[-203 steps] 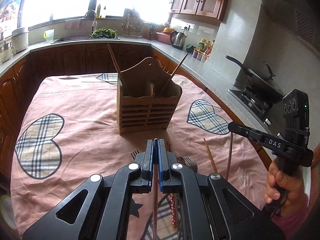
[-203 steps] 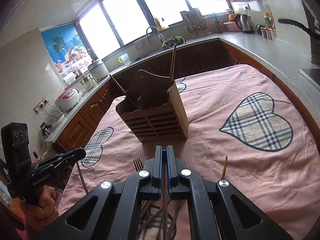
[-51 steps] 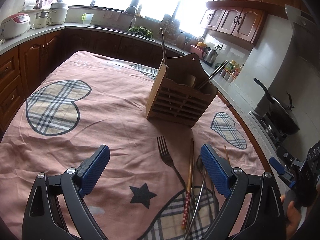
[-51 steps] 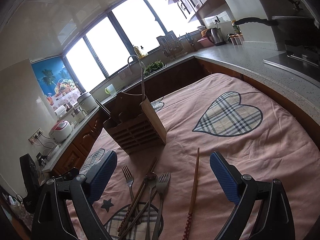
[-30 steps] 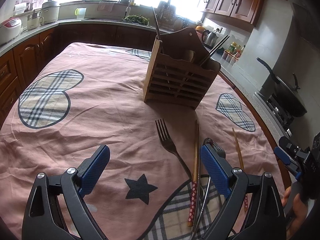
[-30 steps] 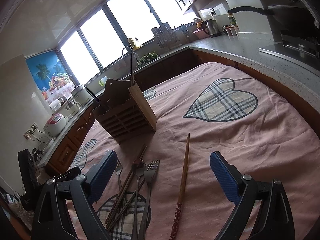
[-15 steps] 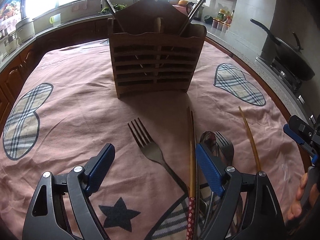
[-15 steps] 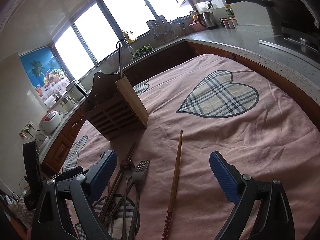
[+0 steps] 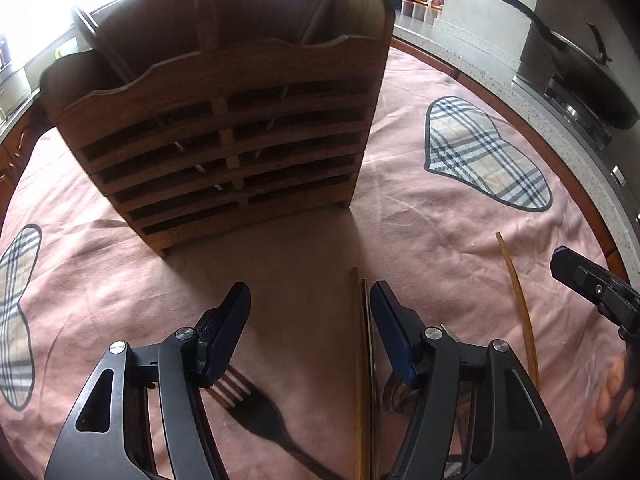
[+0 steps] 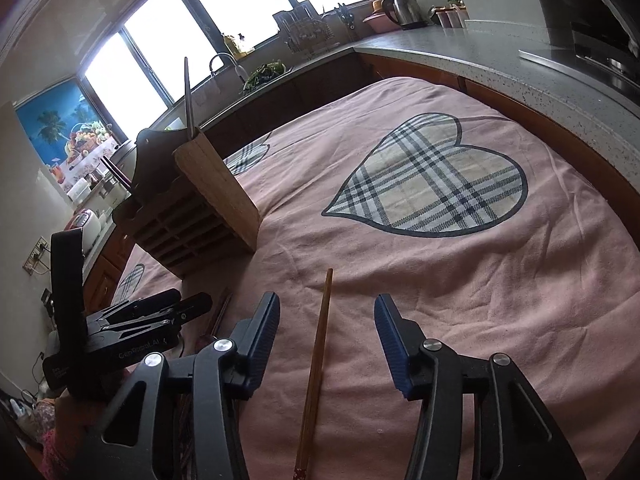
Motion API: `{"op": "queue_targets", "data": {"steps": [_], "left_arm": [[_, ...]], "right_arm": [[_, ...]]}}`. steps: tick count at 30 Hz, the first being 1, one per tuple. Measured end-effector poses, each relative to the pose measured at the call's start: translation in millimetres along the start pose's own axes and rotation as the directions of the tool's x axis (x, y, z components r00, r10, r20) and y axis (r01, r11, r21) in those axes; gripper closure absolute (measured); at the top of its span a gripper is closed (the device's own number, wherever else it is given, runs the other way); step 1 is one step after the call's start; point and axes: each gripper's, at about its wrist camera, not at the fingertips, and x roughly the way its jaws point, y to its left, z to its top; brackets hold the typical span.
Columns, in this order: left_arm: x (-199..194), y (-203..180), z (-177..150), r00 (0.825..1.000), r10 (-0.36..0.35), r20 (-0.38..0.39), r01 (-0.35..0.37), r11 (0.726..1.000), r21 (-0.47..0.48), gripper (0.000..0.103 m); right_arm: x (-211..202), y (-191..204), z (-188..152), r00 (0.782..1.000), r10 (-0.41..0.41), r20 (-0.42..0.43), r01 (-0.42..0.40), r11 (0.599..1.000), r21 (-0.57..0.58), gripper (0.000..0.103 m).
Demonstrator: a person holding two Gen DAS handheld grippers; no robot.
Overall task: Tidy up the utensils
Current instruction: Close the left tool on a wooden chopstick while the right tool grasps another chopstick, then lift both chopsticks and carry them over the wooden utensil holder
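Note:
A slatted wooden utensil holder (image 9: 224,136) stands on the pink tablecloth, with chopsticks standing in it; it also shows in the right wrist view (image 10: 192,216). My left gripper (image 9: 310,320) is open and low over the cloth, just in front of the holder. A dark fork (image 9: 256,412) lies under its left finger. Two brown chopsticks (image 9: 362,360) lie just inside its right finger, with a spoon (image 9: 396,394) behind that finger. My right gripper (image 10: 326,332) is open and straddles a single wooden chopstick (image 10: 316,364). That chopstick also shows in the left wrist view (image 9: 520,300).
The table is covered by a pink cloth with plaid hearts (image 10: 432,184). A grey counter (image 10: 500,52) with a kettle (image 10: 404,10) runs along the right. A wok (image 9: 580,80) sits on the stove. The left gripper's body (image 10: 120,332) is close on the right gripper's left.
Both grippers have moved forward and down toward the table. The left one has closed in on the holder and now hovers over the fork and chopsticks. The right one now straddles the single chopstick.

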Motion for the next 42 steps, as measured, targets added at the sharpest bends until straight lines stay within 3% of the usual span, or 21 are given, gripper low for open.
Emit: {"op": "queue_targets", "data": {"steps": [2, 10, 20, 23, 25, 26, 27, 32, 42], "left_arm": [[6.9, -2.5, -1.5, 1.0, 0.002, -0.021, -0.002, 1.0, 0.016, 0.047], [1.9, 14.7, -6.5, 0.998, -0.058, -0.022, 0.057, 0.998, -0.025, 0.049], [8.3, 18.9, 4.5, 0.999, -0.04, -0.021, 0.04, 0.999, -0.015, 0.057], [10.4, 11.1, 7.5, 0.999, -0.03, -0.021, 0.03, 0.999, 0.019, 0.074], [10.1, 5.7, 7.1, 0.999, -0.031, -0.021, 0.032, 0.998, 0.046, 0.093], [9.3, 3.8, 6.2, 0.999, -0.025, -0.019, 0.027, 0.998, 0.057, 0.095], [9.7, 3.3, 5.4, 1.0, -0.02, -0.017, 0.021, 0.998, 0.066, 0.096], [3.6, 5.4, 5.0, 0.999, -0.035, -0.014, 0.036, 0.998, 0.044, 0.099], [-61.0, 26.9, -7.9, 0.989, -0.113, 0.099, 0.119, 0.992, -0.049, 0.099]], "right_arm": [[5.0, 1.4, 2.1, 1.0, 0.0, -0.006, 0.0, 1.0, -0.003, 0.053], [21.9, 5.7, 7.2, 0.999, 0.004, -0.034, -0.004, 1.0, -0.023, 0.059], [51.3, 4.0, 11.3, 0.993, -0.059, -0.103, 0.053, 0.996, -0.067, 0.075], [57.6, 9.7, 10.4, 0.991, -0.085, -0.1, 0.074, 0.991, -0.109, 0.078], [59.1, 11.2, 10.9, 0.99, -0.096, -0.101, 0.084, 0.989, -0.121, 0.081], [59.8, 11.1, 10.7, 0.989, -0.109, -0.102, 0.096, 0.987, -0.128, 0.091], [59.5, 10.3, 10.4, 0.989, -0.111, -0.1, 0.098, 0.987, -0.13, 0.094], [54.8, 9.0, 10.9, 0.991, -0.09, -0.102, 0.078, 0.991, -0.113, 0.098], [13.2, 30.1, 17.7, 0.999, -0.009, -0.043, 0.004, 0.994, -0.114, 0.098]]}}
